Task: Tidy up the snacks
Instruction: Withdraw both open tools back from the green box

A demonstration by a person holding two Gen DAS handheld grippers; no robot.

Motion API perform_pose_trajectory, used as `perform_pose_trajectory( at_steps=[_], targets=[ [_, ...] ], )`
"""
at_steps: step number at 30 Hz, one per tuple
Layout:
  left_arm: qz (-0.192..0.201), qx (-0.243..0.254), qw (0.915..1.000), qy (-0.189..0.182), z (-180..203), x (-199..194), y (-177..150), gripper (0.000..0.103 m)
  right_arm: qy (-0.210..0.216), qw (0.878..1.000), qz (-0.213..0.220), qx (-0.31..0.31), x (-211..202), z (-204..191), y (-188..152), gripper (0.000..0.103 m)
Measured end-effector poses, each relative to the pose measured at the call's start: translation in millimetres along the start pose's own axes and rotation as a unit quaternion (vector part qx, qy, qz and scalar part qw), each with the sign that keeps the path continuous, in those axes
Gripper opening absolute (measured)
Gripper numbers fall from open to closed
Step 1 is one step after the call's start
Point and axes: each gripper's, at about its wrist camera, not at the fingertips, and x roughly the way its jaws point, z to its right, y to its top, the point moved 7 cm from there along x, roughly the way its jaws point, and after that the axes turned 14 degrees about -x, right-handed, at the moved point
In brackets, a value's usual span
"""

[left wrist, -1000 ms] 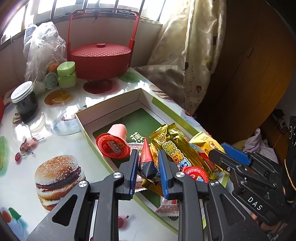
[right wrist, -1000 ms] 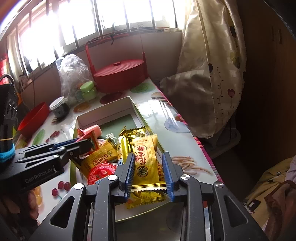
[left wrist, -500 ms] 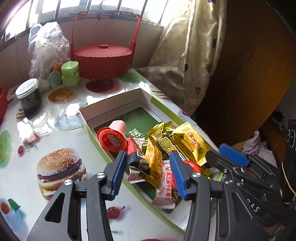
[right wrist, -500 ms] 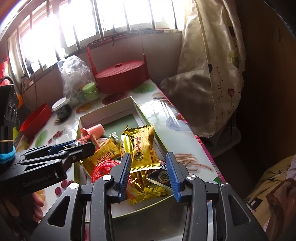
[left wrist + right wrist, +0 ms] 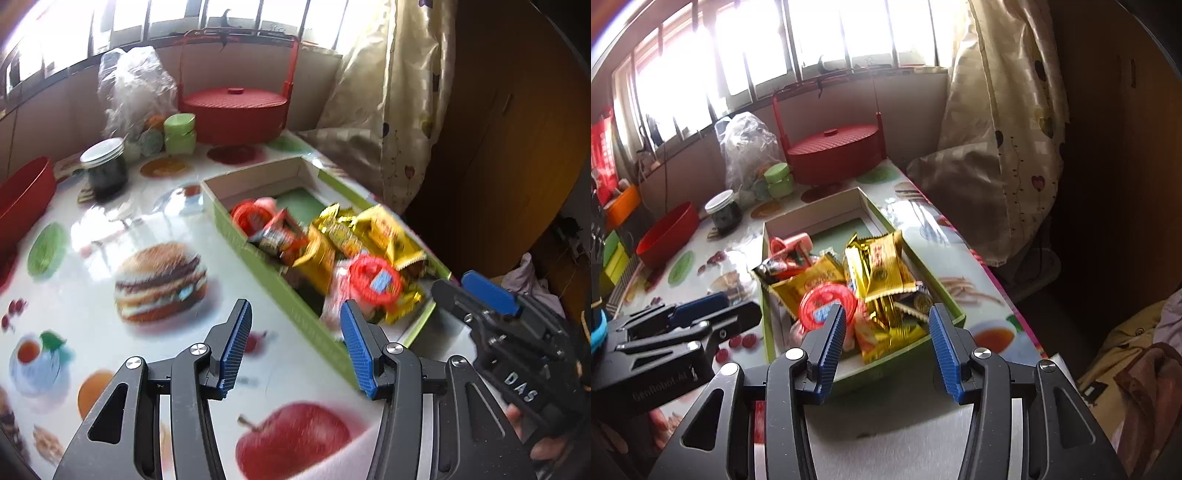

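Note:
A shallow green box [image 5: 280, 284] on the table holds a heap of snacks: yellow packets [image 5: 384, 229], a dark red-black packet [image 5: 280, 236] and a red-lidded jelly cup [image 5: 375, 282]. My left gripper [image 5: 295, 314] is open over the printed tablecloth, just short of the box's near corner, with nothing between its pads. In the right wrist view the box [image 5: 886, 363] lies straight ahead with a yellow packet [image 5: 882, 264] on top. My right gripper [image 5: 886, 314] hangs before its near wall, jaws opening, pads touching nothing. Each gripper shows in the other's view: right gripper [image 5: 452, 282], left gripper [image 5: 742, 304].
At the back stand a red lidded basket [image 5: 236, 107], a green jar [image 5: 180, 133], a dark glass jar [image 5: 105, 170] and a plastic bag [image 5: 133, 92]. A red bowl [image 5: 22, 199] sits at the far left. A curtain [image 5: 388, 92] hangs beyond the table's right edge.
The left gripper let go of the dark packet and the right one of the yellow packet. Both opened and drew back from the box; the packets now lie on the heap.

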Motion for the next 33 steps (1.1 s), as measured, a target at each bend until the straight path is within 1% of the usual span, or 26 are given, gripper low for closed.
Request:
perform_pose_trajectory(
  at_steps=[4, 7, 14, 18, 20, 22, 25, 28, 30, 33],
  targets=[
    [-0.006, 0.006, 0.9998, 0.019, -8, -3, -22, 0.051, -0.005, 1.0, -0.012, -0.002, -7, -7, -15, 0.047],
    [-0.017, -0.002, 0.9996, 0.021, -16, -4, -39, 0.051, -0.008, 1.0, -0.025, -0.003, -9, -13, -28, 0.048],
    [-0.023, -0.007, 0.9991, 0.033, -26, -6, -63, 0.051, -0.011, 0.999, -0.048, -0.007, -10, -22, -55, 0.049],
    [-0.026, -0.006, 0.9989, 0.037, -26, -6, -70, 0.051, -0.017, 0.998, -0.057, -0.009, -10, -23, -65, 0.05],
    [-0.023, -0.002, 0.9989, 0.04, -25, -6, -72, 0.051, -0.023, 0.998, -0.063, -0.009, -7, -23, -70, 0.053],
    [-0.023, -0.001, 0.9989, 0.042, -23, -6, -72, 0.051, -0.028, 0.997, -0.072, -0.008, -4, -22, -75, 0.053],
    [-0.019, 0.003, 0.9988, 0.045, -22, -6, -73, 0.051, -0.036, 0.997, -0.072, -0.018, -4, -24, -77, 0.054],
    [-0.013, 0.012, 0.9981, 0.058, -20, -5, -75, 0.051, -0.047, 0.996, -0.071, -0.021, -4, -26, -78, 0.055],
    [-0.01, 0.019, 0.9974, 0.068, -19, -5, -76, 0.051, -0.049, 0.996, -0.07, -0.021, -3, -26, -78, 0.055],
    [-0.009, 0.017, 0.9974, 0.07, -19, -4, -76, 0.051, -0.049, 0.996, -0.068, -0.02, -3, -26, -79, 0.055]
  ],
)
